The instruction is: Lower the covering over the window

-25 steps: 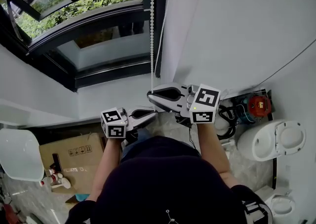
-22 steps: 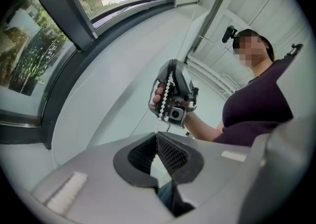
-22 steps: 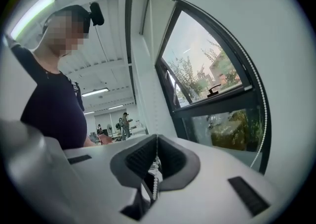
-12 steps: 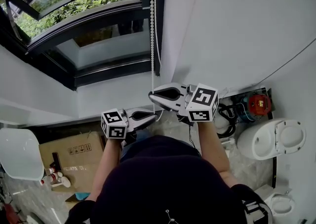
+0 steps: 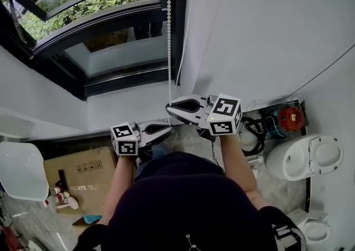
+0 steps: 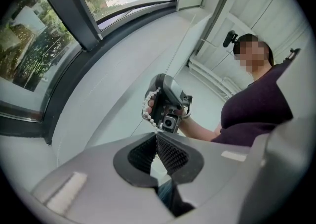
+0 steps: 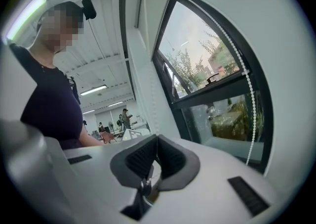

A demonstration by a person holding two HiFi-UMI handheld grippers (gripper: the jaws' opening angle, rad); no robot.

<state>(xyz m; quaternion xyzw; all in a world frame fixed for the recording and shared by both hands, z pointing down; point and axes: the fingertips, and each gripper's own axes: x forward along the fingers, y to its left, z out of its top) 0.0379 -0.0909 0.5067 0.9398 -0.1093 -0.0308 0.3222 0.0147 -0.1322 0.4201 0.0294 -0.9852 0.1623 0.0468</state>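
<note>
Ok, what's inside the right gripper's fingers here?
The bead chain hangs down into the right gripper, whose fingers are shut on it. The pinched stretch itself is covered by the fingers.

White bead chain (image 5: 169, 34) — taut, straight — beside the dark-framed window (image 5: 94, 20)

Upper bead chain (image 5: 169, 34) cut off; box (image 5: 77, 178) print unreadable.
</note>
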